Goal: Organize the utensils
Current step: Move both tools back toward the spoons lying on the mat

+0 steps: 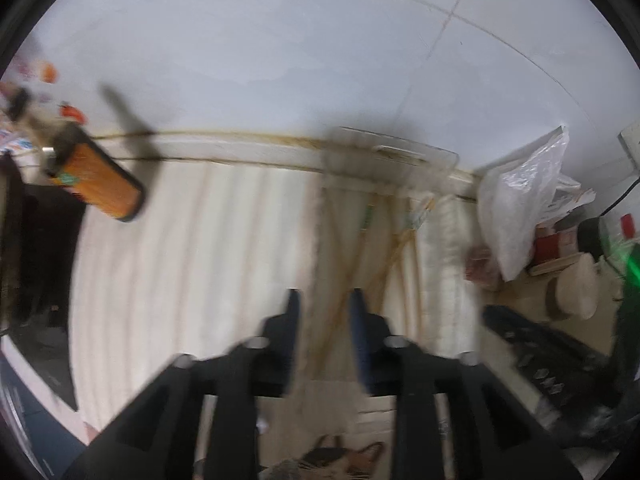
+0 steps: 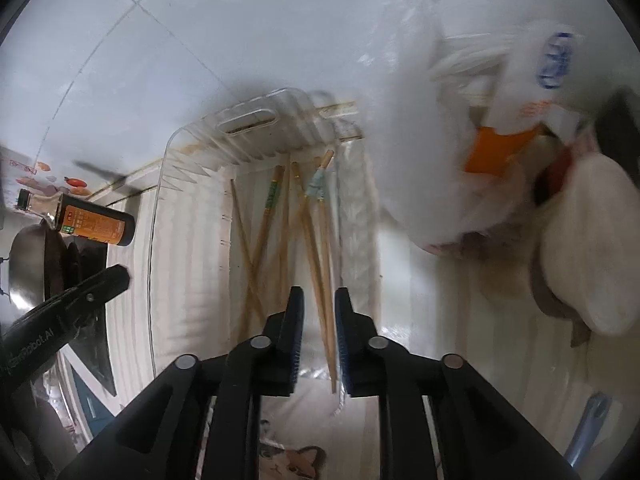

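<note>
Several wooden chopsticks (image 2: 280,232) lie crossed in the narrow right compartment of a clear plastic organizer tray (image 2: 176,152). My right gripper (image 2: 319,294) hovers open over the near ends of the chopsticks, nothing between its jaws. In the blurred left wrist view the chopsticks (image 1: 360,256) and the tray (image 1: 400,152) show ahead. My left gripper (image 1: 324,296) is open and empty just short of them. The left gripper's body also shows in the right wrist view (image 2: 80,292).
An orange-labelled dark bottle (image 1: 100,176) lies on the counter at left, also in the right wrist view (image 2: 96,220). White plastic bags (image 2: 460,140) and a round wooden block (image 2: 592,248) crowd the right. A pan (image 2: 28,264) sits far left. Tiled wall behind.
</note>
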Demonstrator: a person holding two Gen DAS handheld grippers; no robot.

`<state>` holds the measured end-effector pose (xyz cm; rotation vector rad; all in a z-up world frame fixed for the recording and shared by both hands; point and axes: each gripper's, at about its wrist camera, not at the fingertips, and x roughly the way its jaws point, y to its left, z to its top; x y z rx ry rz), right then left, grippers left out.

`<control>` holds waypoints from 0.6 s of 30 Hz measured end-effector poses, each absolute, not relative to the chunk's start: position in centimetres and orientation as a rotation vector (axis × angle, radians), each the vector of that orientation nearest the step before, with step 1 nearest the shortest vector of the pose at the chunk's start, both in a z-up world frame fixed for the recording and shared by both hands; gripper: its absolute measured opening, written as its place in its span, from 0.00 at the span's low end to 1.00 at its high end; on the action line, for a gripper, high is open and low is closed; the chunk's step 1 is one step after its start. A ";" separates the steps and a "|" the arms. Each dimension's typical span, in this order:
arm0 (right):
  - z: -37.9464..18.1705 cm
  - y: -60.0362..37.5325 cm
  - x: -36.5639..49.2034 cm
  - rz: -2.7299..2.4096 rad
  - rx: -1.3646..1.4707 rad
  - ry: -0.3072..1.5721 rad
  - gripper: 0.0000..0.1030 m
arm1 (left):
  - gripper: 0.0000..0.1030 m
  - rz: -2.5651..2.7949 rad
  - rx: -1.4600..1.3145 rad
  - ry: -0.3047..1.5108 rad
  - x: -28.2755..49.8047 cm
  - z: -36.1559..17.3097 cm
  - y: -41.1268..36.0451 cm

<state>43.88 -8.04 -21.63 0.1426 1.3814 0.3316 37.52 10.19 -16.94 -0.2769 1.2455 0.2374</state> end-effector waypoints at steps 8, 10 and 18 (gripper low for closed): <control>-19.6 -13.1 37.6 0.252 0.141 1.305 0.51 | 0.98 0.356 -0.204 1.079 29.2 -15.0 11.7; -20.0 -14.3 35.5 0.241 0.145 1.320 0.51 | 1.00 0.359 -0.215 1.077 27.0 -15.5 12.4; -25.3 -16.5 27.2 0.210 0.112 1.497 0.51 | 1.00 0.415 -0.166 1.202 19.4 -21.1 13.4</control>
